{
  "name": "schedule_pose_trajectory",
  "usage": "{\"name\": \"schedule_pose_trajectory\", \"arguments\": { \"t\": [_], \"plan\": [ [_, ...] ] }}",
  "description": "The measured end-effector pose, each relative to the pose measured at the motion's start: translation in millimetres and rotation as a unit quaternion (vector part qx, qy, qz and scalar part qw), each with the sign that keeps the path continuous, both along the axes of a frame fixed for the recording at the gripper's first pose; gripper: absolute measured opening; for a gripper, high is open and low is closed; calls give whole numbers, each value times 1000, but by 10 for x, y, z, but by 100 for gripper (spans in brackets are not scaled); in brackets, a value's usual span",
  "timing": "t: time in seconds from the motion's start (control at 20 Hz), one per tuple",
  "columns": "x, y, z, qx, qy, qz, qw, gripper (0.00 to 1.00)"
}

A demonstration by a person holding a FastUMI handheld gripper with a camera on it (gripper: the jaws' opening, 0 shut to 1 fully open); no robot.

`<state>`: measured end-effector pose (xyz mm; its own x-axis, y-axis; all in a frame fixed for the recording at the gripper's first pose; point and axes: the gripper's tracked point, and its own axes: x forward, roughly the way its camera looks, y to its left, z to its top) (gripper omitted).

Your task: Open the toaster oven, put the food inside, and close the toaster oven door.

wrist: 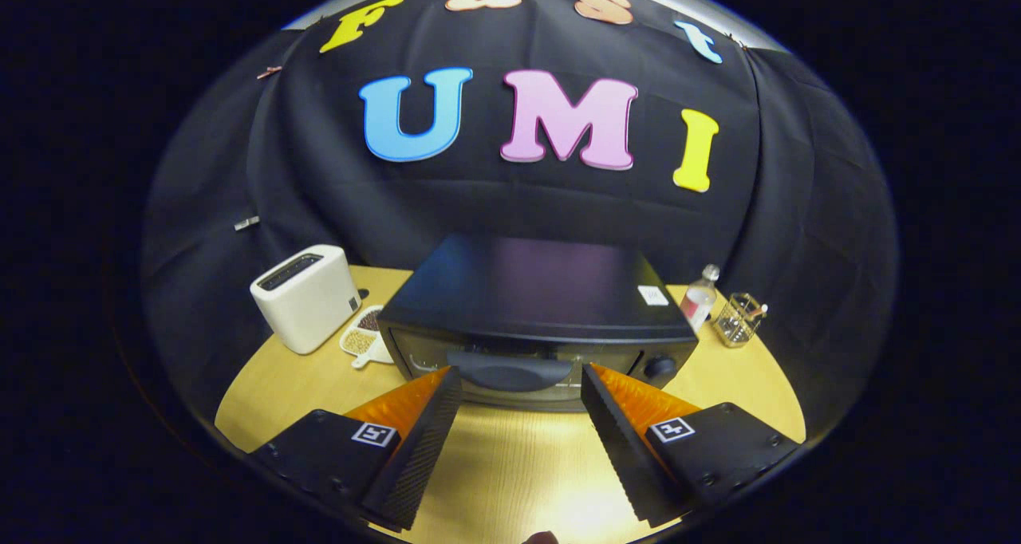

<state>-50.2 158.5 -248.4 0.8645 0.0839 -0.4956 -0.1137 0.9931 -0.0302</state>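
Note:
A black toaster oven (522, 305) stands on the wooden table (510, 464), its glass door closed. The door's dark curved handle (509, 371) runs along the top front edge. My gripper (520, 378) is open, and the tips of its two fingers flank that handle, one on each side, seen from above. Nothing is held between the fingers (431, 432). A round knob (660, 367) sits at the oven's front, just beyond the right finger. I cannot make out any food item near the fingers.
A white pop-up toaster (307, 297) stands left of the oven. Between them lies a small white divided dish (365, 338) with beans or grains. Right of the oven are a small clear bottle (699, 297) and a glass holder (738, 319).

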Motion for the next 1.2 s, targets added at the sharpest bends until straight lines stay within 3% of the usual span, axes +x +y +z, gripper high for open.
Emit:
{"name": "schedule_pose_trajectory", "arguments": {
  "t": [0.3,0.5,0.7,0.9,1.2],
  "plan": [
    [177,-538,1390,25,-144,-31,989,99],
    [263,-972,1927,46,-181,-40,982,99],
    [302,-1403,2475,19,-249,-31,968,99],
    [182,-1555,2474,28,-259,-2,966,99],
    [217,-1946,2373,0,-257,-33,966,99]
  ]
}}
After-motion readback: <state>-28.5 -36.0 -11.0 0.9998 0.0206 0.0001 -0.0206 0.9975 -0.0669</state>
